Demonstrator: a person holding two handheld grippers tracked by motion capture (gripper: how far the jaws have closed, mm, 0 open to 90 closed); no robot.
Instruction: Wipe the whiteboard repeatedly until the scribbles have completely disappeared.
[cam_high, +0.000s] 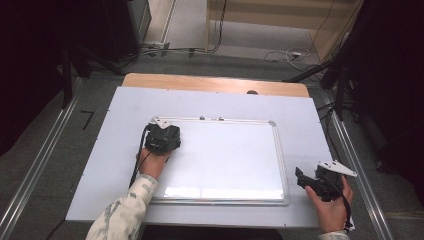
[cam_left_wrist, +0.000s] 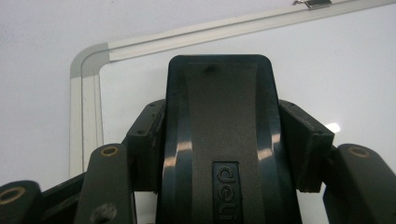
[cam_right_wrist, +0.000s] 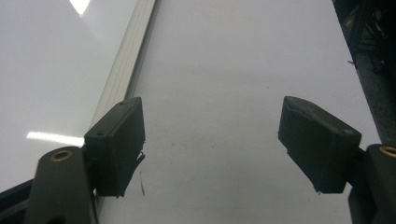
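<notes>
A whiteboard (cam_high: 225, 160) with a silver frame lies flat on the white tabletop. My left gripper (cam_high: 162, 137) rests near the board's upper left corner, shut on a black board eraser (cam_left_wrist: 219, 140). In the left gripper view both pads press the eraser's sides, and the board's rounded corner (cam_left_wrist: 88, 60) lies just beyond it. My right gripper (cam_high: 305, 179) sits off the board's right edge over the tabletop. Its jaws stand open in the right gripper view (cam_right_wrist: 212, 149), with nothing between them and the board's frame (cam_right_wrist: 128, 56) at the left.
The white tabletop (cam_high: 300, 112) extends around the board, with a wooden edge (cam_high: 215, 82) at the far side. Metal rails (cam_high: 352, 160) run along the floor on both sides. Cables (cam_high: 285, 54) lie on the floor beyond the table.
</notes>
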